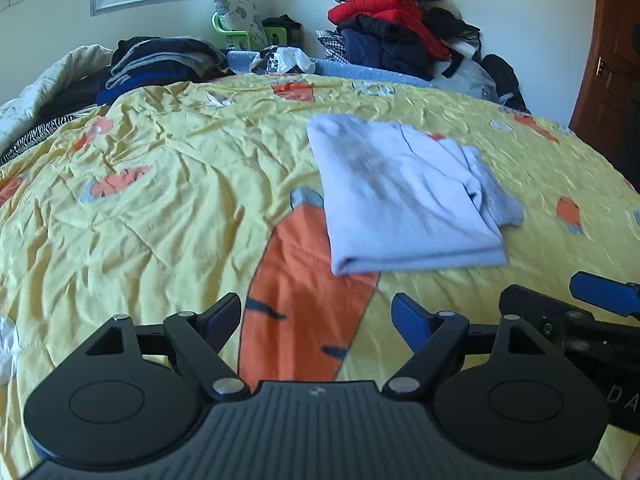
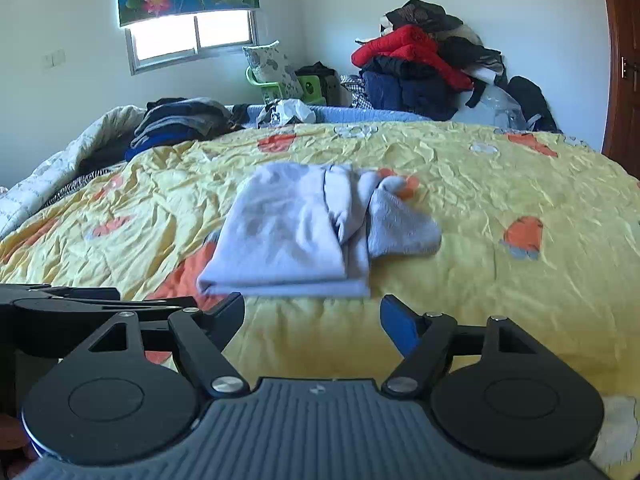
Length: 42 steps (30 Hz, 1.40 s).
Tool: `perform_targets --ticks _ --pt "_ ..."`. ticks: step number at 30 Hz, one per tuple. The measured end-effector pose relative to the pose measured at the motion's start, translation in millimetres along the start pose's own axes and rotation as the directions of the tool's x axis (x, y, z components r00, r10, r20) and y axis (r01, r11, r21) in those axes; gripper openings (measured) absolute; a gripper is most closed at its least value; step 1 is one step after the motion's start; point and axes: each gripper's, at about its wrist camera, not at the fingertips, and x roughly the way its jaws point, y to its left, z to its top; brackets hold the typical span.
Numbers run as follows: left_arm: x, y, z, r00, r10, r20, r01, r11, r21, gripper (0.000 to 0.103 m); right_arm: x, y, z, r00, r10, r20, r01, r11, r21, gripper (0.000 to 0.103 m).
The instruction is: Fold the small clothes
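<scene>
A pale blue garment (image 1: 404,200) lies folded into a rough rectangle on the yellow bedspread (image 1: 160,200), with a sleeve end sticking out at its right side. My left gripper (image 1: 316,312) hovers open in front of its near edge, a little to the left, with nothing between the fingers. In the right wrist view the same garment (image 2: 304,236) lies just ahead of my right gripper (image 2: 312,312), which is open and empty too. The right gripper shows at the lower right of the left wrist view (image 1: 600,304), and the left gripper's body (image 2: 60,308) shows at the left of the right wrist view.
A stack of folded dark clothes (image 1: 160,64) sits at the bed's far left. A tall heap of red and dark clothes (image 1: 404,36) stands at the far right by the wall. A window (image 2: 192,36), a green stool (image 1: 248,36) and a wooden door (image 1: 612,80) lie behind.
</scene>
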Motion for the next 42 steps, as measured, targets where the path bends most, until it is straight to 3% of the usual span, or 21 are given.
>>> perform_targets --ticks 20,29,31,42 --pt "6.4 1.0 -35.4 0.999 0.006 0.034 -0.006 1.000 -0.011 0.083 -6.3 5.2 -29.3 0.999 -0.035 -0.023 0.034 0.999 -0.015 0.089" --pt "9.6 -0.3 -41.3 0.998 0.002 0.065 -0.003 1.000 0.017 0.095 -5.1 4.7 -35.5 0.999 -0.048 -0.023 0.048 0.999 -0.007 0.092" --pt "11.5 -0.5 -41.1 0.998 0.001 0.060 -0.002 1.000 0.022 0.101 -5.5 3.8 -36.4 0.998 -0.053 -0.023 0.053 0.999 -0.004 0.093" --pt "15.7 -3.6 -43.0 0.998 0.021 0.055 -0.023 0.999 0.038 0.103 1.1 -6.9 -44.1 0.996 -0.084 -0.009 0.084 0.996 0.030 0.095"
